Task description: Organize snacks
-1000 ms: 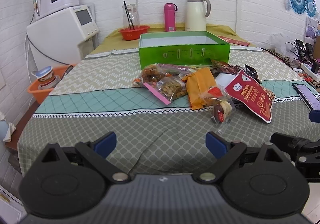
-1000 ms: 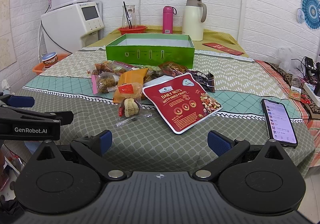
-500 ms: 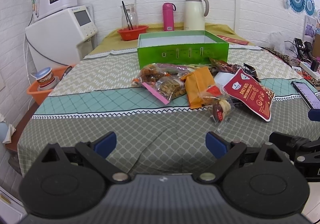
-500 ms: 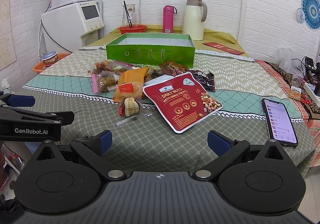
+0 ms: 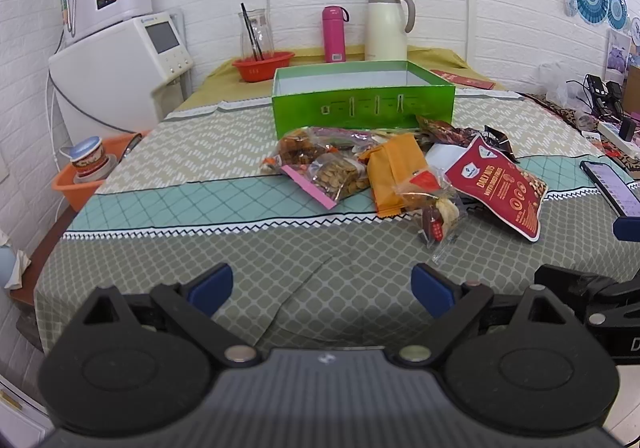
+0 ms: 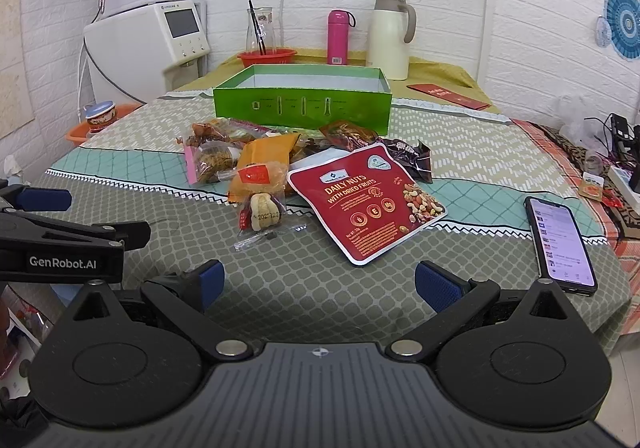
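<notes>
both grippers spread wide, nothing between the blue pads: left gripper (image 5: 322, 286) and right gripper (image 6: 320, 284), low over the near edge of the table (image 6: 312, 288), side by side. snacks in one heap at the table middle, just in front of the open green box (image 6: 302, 108): red nuts pouch (image 6: 370, 202) on the right, orange packet (image 6: 268, 156), clear bag of nuts (image 5: 340, 178) on the left, small clear packet (image 6: 262, 214) nearest. box inside bare, as far as visible. phone (image 6: 560, 244) flat at the right edge, well apart from the heap.
</notes>
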The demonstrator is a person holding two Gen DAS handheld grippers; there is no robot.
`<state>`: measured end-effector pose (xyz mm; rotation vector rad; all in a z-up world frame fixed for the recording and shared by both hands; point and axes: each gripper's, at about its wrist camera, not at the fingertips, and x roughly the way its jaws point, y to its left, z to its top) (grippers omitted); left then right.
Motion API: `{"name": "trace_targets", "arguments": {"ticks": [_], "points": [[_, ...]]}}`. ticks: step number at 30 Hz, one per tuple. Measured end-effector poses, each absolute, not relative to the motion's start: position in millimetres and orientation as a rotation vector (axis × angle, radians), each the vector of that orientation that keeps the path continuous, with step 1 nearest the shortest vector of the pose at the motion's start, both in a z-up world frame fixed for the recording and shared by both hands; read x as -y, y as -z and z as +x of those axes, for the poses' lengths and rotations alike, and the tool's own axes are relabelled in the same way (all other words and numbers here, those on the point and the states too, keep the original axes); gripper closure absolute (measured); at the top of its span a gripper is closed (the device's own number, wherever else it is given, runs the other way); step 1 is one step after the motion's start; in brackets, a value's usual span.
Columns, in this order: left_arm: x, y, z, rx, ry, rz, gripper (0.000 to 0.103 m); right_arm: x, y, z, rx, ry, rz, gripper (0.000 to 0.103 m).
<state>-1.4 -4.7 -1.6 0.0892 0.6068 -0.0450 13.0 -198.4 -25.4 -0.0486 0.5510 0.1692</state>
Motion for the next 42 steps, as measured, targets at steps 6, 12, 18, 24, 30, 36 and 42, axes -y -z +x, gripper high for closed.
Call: {"name": "trace_targets", "arguments": {"ticks": [6,12,18,24,30,36,42], "points": [[5,1,-2,-0.607,0.047,0.093,0.01,201,23,14,-0.552,-0.171,-0.051,0.0],[3,0,-2,-0.603,0.047,0.093,0.01,198,25,12,-0.546,-0.17,-0.047,0.0],[3,0,-2,-0.608,0.051,0.094,0.01,196,27,12,-0.552,-0.173,-0.048,0.0],[3,1,-2,-0.61,0.053,0.093,0.01,194,27,13,-0.556,-0.175,-0.054,0.0],[4,2,-1,-0.614,0.055,0.094,0.01,194,27,15,-0.56,-0.176,-0.057,0.0],[5,4,1,-0.619,0.06,0.096,0.01,193,27,15,-0.563,-0.179,-0.063,0.0],[1,4,4,-0.609,0.079,0.081,0.01,190,29,18,-0.559,-0.193,-0.072,0.0]]}}
